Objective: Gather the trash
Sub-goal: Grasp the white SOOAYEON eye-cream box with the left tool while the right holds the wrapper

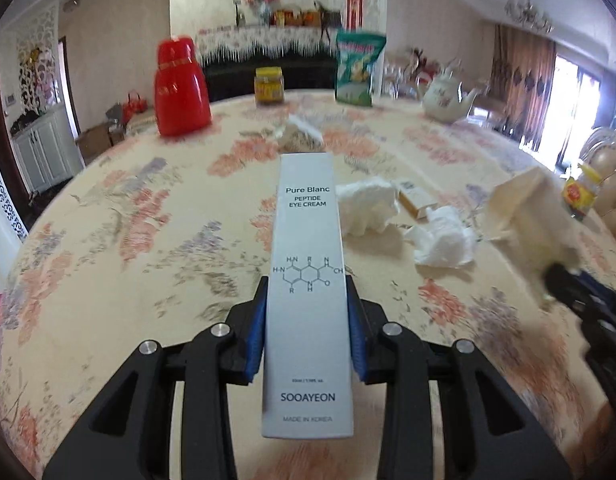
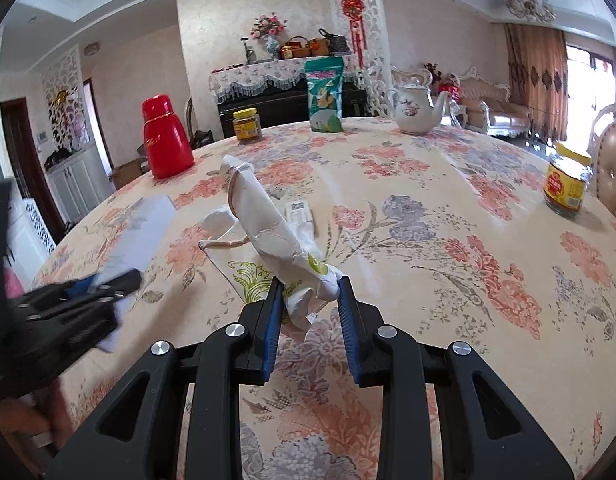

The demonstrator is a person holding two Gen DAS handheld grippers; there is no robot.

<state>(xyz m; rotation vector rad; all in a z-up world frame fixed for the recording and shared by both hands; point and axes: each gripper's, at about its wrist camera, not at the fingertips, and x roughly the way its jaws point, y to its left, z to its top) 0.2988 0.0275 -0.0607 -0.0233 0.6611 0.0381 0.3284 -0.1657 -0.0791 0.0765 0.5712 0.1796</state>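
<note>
A long, flat-sided grey box (image 1: 308,280), matte card printed "Pure Blanc Peptide Eye Cream" above a chemical line drawing, sits clamped between the blue ribbed pads of the left gripper (image 1: 308,292), held clear above the table (image 1: 108,240) and pointing away from the camera. To its right, two crumpled white tissues (image 1: 368,208) lie on the glossy floral tablecloth, with a small cream carton (image 1: 416,200) between them.

The right gripper (image 2: 310,286) is closed on the creased lower end of a white paper bag (image 2: 264,216); the bag's wrinkled body slants up and to the left, its cord handle looping at the top, a green scroll print showing near the pinch. A small flat packet (image 2: 302,216) lies just behind it on the cloth.

Along the far edge of the round table stand a glossy red thermos (image 2: 164,140), a yellow-lidded jar (image 2: 247,126), a green foil pouch (image 2: 326,96) standing upright and a white porcelain teapot (image 2: 416,110) with painted flowers. A second yellow-lidded glass jar (image 2: 566,184) stands near the right rim.
</note>
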